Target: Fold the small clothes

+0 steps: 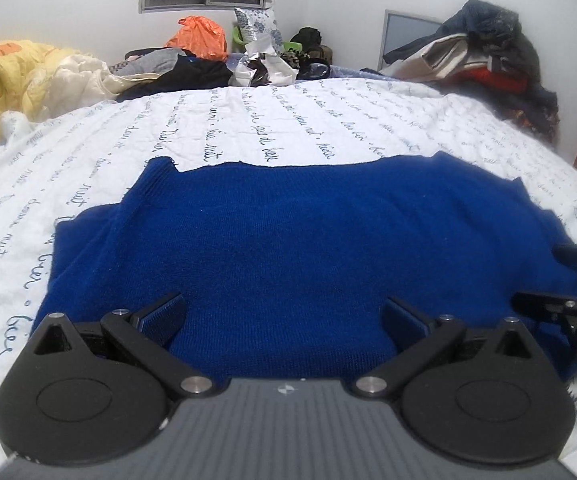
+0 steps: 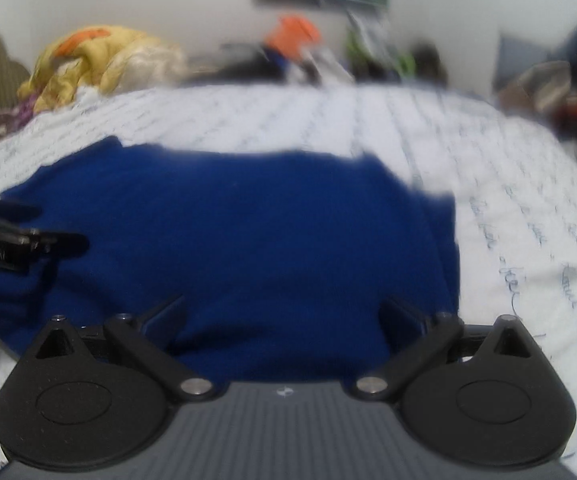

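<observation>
Blue knit sweater (image 1: 288, 248) lies folded flat on the bedsheet (image 1: 288, 120), both claws spread wide, empty.

I see a bed (image 1: 328, 120) covered in white sheet with blue script. A blue sweater (image 1: 308, 248) lies flat near me. A yellow quilt (image 1: 28, 76) is bunched far left, and piled clothes (image 1: 488, 60) sit far right.

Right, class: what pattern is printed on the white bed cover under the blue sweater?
Rows of dark blue handwritten script on the white bed cover, clearest in the left wrist view.
</observation>
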The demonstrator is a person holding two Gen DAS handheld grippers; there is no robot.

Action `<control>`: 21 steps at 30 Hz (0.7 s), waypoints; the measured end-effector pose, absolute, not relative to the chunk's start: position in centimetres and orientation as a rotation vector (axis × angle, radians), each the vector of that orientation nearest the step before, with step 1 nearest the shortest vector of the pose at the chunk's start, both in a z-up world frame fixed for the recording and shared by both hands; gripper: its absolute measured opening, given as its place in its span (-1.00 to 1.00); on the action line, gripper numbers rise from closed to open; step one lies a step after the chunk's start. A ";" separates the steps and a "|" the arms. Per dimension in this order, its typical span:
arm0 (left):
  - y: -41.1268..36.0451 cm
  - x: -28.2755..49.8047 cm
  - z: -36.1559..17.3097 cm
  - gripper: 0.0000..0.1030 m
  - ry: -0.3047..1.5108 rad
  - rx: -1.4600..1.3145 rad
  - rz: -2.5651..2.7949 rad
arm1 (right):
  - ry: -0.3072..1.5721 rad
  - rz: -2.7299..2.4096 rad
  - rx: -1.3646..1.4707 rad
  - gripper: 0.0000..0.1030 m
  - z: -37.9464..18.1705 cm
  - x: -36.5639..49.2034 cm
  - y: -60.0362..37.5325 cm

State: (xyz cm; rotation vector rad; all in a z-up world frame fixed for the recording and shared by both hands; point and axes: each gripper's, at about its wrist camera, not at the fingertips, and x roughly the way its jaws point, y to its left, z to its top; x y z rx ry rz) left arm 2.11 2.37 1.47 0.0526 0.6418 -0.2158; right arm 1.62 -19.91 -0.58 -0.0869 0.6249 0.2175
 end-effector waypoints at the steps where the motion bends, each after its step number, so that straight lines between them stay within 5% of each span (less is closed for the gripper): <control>1: 2.2 1.7 1.6 1.00 0.647 0.063 -0.191 | 0.625 0.215 -0.090 1.00 -0.6 1.7 -19.8; 21: 3.7 -3.5 1.0 1.00 0.661 0.067 -0.184 | 0.623 0.212 -0.075 1.00 -0.7 1.7 -19.7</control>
